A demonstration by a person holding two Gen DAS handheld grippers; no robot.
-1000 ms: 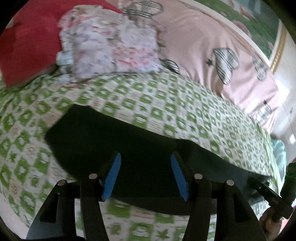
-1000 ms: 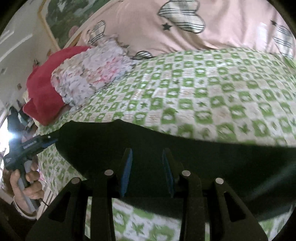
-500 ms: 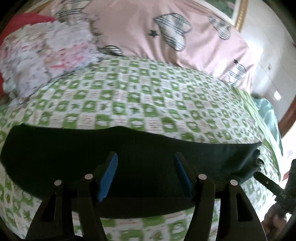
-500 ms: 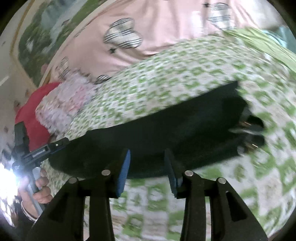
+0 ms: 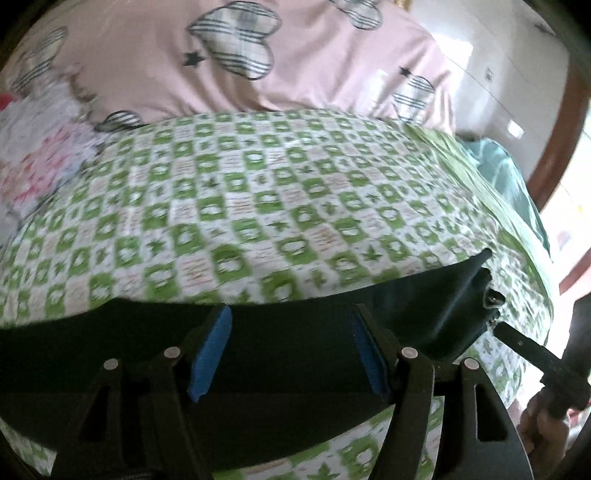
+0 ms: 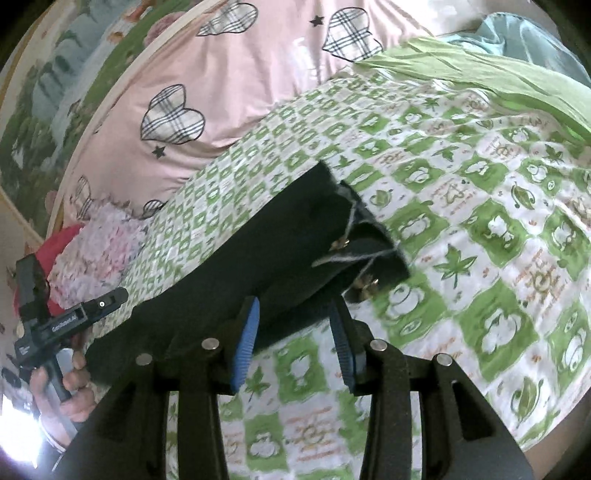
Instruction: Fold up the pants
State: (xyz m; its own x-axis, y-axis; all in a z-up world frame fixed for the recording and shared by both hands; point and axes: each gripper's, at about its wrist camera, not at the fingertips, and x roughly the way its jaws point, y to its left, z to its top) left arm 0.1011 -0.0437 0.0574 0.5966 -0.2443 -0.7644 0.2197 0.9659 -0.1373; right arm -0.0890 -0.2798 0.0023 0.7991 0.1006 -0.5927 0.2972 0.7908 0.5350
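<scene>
Black pants [image 5: 280, 354] lie folded lengthwise in a long strip across the green-and-white checked bed cover [image 5: 258, 206]. My left gripper [image 5: 291, 350] is open, its blue pads over the strip's middle. My right gripper [image 6: 291, 339] is open at the near edge of the pants [image 6: 258, 251], close to the waistband end with its grey drawstring and metal tips [image 6: 354, 254]. The right gripper also shows at the far right of the left wrist view [image 5: 528, 345], and the left gripper at the left of the right wrist view [image 6: 74, 314].
A pink pillow with plaid hearts [image 5: 240, 62] lies behind the cover. A floral folded cloth [image 6: 99, 247] and a red item [image 6: 59, 240] sit at the bed's left end. A teal cloth [image 6: 517, 33] and a plain green sheet [image 6: 461, 70] lie at the right end.
Both grippers have swung to the right along the pants. The waistband end with the drawstring has come closer in the right wrist view. Both stay open.
</scene>
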